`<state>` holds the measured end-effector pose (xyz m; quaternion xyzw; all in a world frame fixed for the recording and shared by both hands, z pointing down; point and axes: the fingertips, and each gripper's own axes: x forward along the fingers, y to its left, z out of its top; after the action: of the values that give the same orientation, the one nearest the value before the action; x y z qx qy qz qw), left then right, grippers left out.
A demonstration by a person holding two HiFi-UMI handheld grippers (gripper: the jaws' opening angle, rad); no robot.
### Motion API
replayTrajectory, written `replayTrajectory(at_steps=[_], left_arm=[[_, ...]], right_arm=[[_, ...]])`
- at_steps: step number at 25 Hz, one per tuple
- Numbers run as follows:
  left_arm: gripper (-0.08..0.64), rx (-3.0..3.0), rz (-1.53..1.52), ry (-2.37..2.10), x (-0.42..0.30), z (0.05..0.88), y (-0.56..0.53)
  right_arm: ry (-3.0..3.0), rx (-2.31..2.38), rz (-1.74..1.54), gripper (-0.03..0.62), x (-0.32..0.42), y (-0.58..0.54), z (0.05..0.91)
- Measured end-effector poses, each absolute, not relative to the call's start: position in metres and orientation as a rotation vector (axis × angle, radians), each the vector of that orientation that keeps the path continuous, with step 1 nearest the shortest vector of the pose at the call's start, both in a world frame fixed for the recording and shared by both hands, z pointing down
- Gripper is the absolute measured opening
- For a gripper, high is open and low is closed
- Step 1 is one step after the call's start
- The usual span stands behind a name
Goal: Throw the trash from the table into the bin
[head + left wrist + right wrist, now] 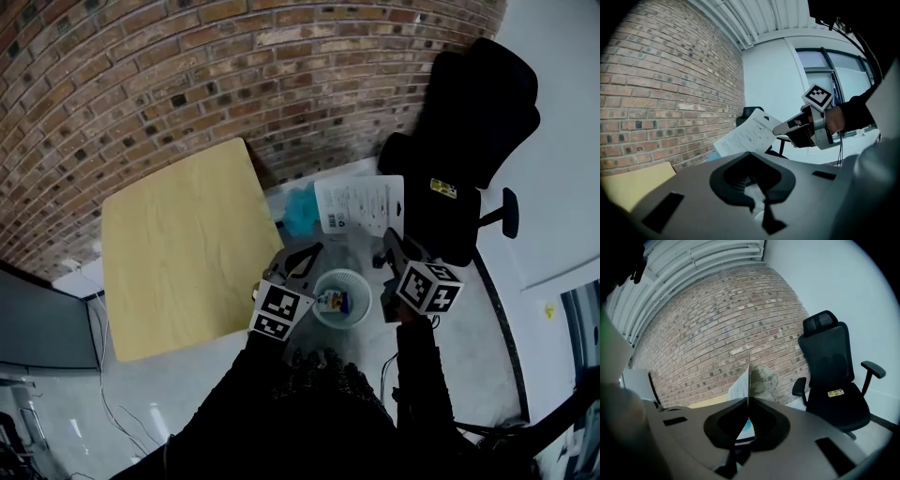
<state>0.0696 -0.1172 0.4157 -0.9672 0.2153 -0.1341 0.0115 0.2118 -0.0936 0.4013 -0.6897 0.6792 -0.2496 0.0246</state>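
Note:
My right gripper (392, 242) is shut on the edge of a white printed sheet of paper (361, 204), held up above the floor behind the white mesh bin (342, 317). In the right gripper view the sheet (739, 386) stands edge-on between the closed jaws of that gripper (749, 400). The left gripper view shows the same paper (745, 135) pinched by the right gripper (786, 125). A small coloured packet (333, 302) lies in the bin. My left gripper (302, 261) hangs at the bin's left rim, its jaws together and holding nothing (751, 157).
The pale wooden table (178, 244) stands to the left against the brick wall (141, 84). A black office chair (469, 131) is at the right behind the bin. Something blue (302, 211) lies on the floor by the wall.

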Motion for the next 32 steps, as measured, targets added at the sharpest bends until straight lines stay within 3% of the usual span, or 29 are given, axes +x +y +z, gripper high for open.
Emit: replayTrajectory(at_steps=[14, 32], left_arm=[[0.005, -3.055, -0.478, 0.54, 0.106, 0.443, -0.083], [0.005, -3.162, -0.651, 0.388, 0.151, 0.535, -0.036]], right_arm=[[1.965, -2.229, -0.876, 0.011, 0.249, -0.034, 0.45], [1.922, -2.277, -1.038, 0.011, 0.26, -0.006, 0.546]])
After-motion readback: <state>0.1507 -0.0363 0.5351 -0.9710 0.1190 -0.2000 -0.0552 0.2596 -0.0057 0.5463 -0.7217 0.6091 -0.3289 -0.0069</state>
